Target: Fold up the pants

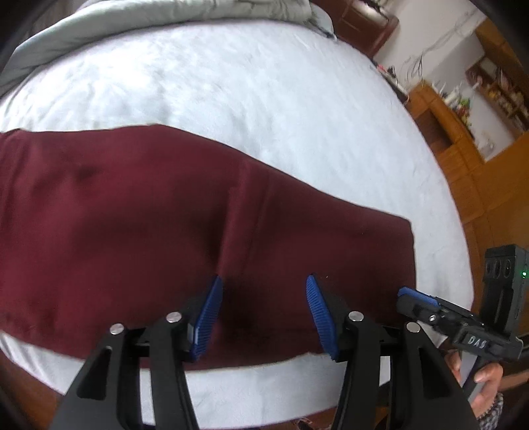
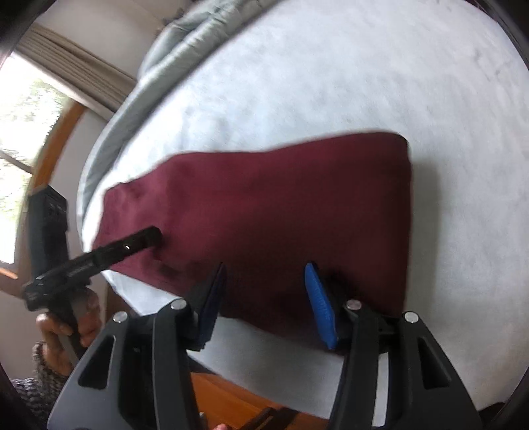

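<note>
Your left gripper (image 1: 263,314) hangs above the near edge of the maroon pants (image 1: 165,231), its 2 blue pads (image 1: 206,321) standing apart with nothing between them, only cloth below. Your right gripper (image 2: 267,306) is the same: jaws apart, empty, tilted down over the near edge of the pants (image 2: 264,205) close to their squared-off end. In the left wrist view, your right gripper (image 1: 416,297) shows at the right side, just past that end of the cloth, with your right hand (image 1: 486,380) wrapped round its handle. In the right wrist view, your left gripper (image 2: 148,236) reaches in from the left over the cloth, held by your left hand (image 2: 66,327) in a knitted sleeve (image 2: 43,380). The pants lie flat as 1 long band across the white bed sheet (image 1: 231,82), near its front edge. A grey quilt (image 1: 132,20) is bunched along the far side, a window (image 2: 23,125) stands beyond the bed, and wooden shelving (image 1: 463,132) lines the room's right side.
</note>
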Available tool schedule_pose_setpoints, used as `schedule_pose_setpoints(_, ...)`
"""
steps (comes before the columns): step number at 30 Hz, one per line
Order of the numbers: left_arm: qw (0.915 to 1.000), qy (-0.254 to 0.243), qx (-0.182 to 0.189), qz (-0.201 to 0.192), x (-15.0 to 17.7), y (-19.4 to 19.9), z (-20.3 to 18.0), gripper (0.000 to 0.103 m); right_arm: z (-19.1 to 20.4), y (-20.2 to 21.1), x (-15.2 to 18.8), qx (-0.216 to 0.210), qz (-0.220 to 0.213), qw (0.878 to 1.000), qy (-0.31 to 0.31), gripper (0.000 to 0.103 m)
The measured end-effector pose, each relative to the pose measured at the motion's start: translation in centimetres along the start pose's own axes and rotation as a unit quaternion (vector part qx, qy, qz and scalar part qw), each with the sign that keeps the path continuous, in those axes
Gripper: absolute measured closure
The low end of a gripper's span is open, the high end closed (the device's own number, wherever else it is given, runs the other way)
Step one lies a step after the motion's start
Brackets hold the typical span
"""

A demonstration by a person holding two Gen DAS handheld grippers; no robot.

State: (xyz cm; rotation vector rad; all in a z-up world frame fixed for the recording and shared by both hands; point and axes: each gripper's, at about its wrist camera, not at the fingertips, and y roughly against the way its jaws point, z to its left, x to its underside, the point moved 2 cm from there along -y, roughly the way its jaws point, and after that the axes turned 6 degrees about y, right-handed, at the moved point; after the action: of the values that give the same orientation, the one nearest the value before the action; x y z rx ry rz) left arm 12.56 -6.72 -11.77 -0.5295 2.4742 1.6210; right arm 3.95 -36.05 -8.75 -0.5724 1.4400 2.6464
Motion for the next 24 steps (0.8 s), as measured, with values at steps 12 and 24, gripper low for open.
schedule_pose_setpoints(12, 0.9730, 0.204, -0.095, -0.053, 4.0, 8.4, 19.6, 0.038, 5.7, -4.6, -1.5, -0.006, 0.028, 0.998, 0.056, 0.045)
schedule_pose_setpoints(24, 0.9312, 0.347, 0.021, -0.110, 1.1, 7.3, 28.7, 0.038, 5.6, -7.2, -1.7, 0.005, 0.042, 0.998, 0.056, 0.043)
